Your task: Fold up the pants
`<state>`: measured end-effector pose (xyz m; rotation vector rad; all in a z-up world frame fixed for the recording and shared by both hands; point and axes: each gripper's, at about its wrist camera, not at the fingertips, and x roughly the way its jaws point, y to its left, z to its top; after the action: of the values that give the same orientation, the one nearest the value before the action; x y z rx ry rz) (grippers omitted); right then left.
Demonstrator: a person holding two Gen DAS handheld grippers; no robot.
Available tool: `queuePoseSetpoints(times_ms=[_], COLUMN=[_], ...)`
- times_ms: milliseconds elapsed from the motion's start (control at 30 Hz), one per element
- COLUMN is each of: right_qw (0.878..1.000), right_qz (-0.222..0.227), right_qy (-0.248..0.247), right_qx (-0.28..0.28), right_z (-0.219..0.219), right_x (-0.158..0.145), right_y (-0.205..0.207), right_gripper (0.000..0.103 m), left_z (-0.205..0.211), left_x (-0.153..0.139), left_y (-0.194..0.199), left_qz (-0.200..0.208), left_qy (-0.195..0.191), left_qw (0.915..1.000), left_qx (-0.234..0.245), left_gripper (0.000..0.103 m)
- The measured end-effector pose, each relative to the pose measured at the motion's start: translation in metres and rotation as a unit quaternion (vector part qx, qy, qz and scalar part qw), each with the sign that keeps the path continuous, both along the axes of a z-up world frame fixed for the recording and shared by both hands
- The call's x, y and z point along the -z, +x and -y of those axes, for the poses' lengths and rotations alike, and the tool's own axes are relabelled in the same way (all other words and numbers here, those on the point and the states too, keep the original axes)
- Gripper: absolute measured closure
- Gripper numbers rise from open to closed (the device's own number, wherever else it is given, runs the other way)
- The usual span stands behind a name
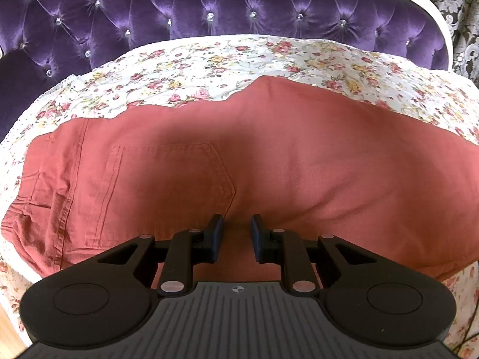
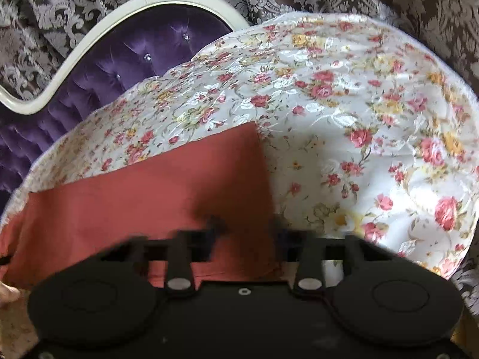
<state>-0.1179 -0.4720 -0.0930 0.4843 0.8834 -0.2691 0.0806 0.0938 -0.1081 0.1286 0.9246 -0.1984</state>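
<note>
Slipping is the main risk judged here: the pants [image 1: 239, 161] lie on a glossy floral cover [image 1: 209, 62], and a pull on one layer alone could drag the whole garment or leave the lower layer behind, so that the fold comes out skewed. At the left of the left wrist view the waist end is seen bunched and creased, with a back pocket [image 1: 167, 185] facing up; if that bunching is folded over as it is, wrinkles would be pressed in. The pants are spread across the cover, in front of a purple tufted headboard [image 1: 209, 9].

The left gripper [image 1: 237, 237] is held low over the near edge of the pants, just right of the pocket's point, aimed forward across the cloth. Its blue pads [image 1: 217, 236] are set a narrow gap apart, and nothing is held between them.

The right gripper [image 2: 248, 233] is held over the right end of the pants, near the corner where cloth meets cover. Its fingers are blurred; they seem parted with nothing gripped, though this cannot be told for certain.
</note>
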Motion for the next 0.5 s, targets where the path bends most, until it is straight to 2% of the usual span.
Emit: queuePoseSetpoints(times_ms=[67,133,167,267,400,433,500], right_qw=[0.999,0.993,0.991,0.991,0.995,0.994,0.995], right_qz=[0.002,0.014,0.026,0.028,-0.028,-0.036,-0.030], right_qy=[-0.032,-0.113,-0.132,-0.134,-0.100,-0.100,-0.096], right_qx=[-0.002,-0.012,-0.013,0.001,0.003,0.003,0.008], right_z=[-0.007,-0.018,-0.019,-0.006,0.006,0.005,0.004], right_x=[-0.008,-0.031,-0.040,-0.054,-0.012,-0.004,0.002], right_y=[0.004,0.011,0.013,0.014,0.020,0.020,0.019], right_gripper=[0.098,0.099,0.099,0.100,0.101,0.100,0.093], left_z=[-0.002,-0.003,-0.004,-0.006,-0.005,-0.005,-0.005], left_x=[0.000,-0.001,-0.001,0.000,0.000,-0.001,-0.003], left_y=[0.000,0.000,0.000,-0.002,-0.002,-0.002,-0.002], left_qz=[0.001,0.000,-0.001,0.002,0.005,0.004,0.002], left_qy=[-0.005,-0.010,-0.012,-0.018,-0.016,-0.015,-0.016], left_qw=[1.0000,0.9999,0.9999,0.9998,0.9999,0.9999,0.9999], left_qx=[-0.002,-0.003,-0.003,-0.002,-0.001,0.000,-0.003], left_gripper=[0.083,0.083,0.083,0.083,0.083,0.083,0.083])
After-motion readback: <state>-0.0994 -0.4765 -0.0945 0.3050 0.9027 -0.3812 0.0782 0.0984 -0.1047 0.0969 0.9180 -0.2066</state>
